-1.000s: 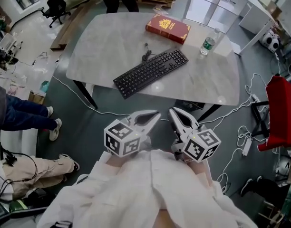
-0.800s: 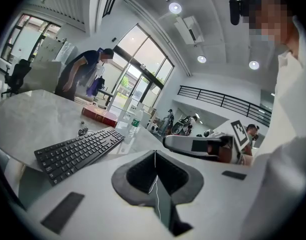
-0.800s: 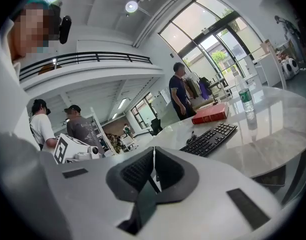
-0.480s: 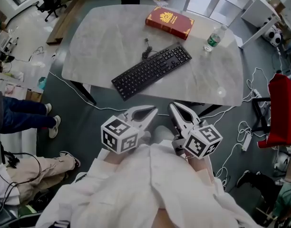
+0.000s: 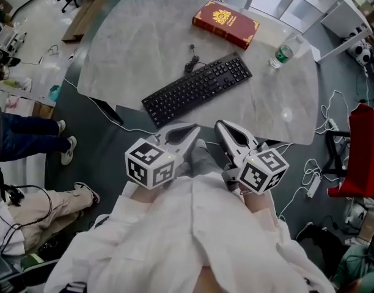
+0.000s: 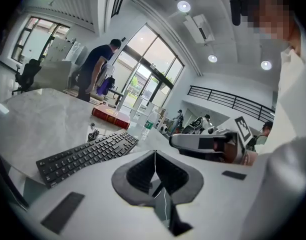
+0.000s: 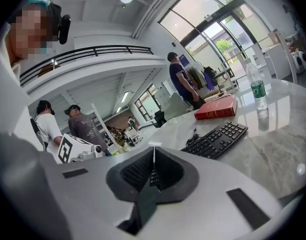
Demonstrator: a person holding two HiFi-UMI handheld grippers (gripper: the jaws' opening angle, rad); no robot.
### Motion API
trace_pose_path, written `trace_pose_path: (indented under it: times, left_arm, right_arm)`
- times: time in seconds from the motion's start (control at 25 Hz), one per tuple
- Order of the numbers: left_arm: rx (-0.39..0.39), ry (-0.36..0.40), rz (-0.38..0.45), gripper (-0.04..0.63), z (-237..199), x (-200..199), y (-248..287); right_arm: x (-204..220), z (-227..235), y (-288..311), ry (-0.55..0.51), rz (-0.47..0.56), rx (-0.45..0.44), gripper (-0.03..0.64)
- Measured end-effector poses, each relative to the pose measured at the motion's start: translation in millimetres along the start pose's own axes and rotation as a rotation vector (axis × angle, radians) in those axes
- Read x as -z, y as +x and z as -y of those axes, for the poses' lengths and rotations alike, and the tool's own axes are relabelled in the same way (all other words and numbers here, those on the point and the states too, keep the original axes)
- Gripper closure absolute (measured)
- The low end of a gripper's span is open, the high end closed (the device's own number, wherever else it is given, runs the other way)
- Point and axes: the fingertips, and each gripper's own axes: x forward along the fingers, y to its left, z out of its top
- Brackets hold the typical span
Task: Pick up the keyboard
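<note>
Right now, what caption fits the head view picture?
Shut and empty, the left gripper and right gripper hover before the black keyboard on the table.

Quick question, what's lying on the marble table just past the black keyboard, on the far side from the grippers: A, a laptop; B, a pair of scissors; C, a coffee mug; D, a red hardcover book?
D: a red hardcover book with a gold emblem lies on the table beyond the keyboard, and a water bottle stands to the book's right in the head view.
</note>
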Motion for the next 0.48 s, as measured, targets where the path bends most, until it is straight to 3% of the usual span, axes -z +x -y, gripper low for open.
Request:
trace_pose_path:
  times: [0.48]
  left_arm:
    - [-0.077, -0.052, 0.034, 0.578, -33, -27, 29]
  right_arm:
    - [-28, 31, 38, -0.02, -0.056, -0.081, 0.584]
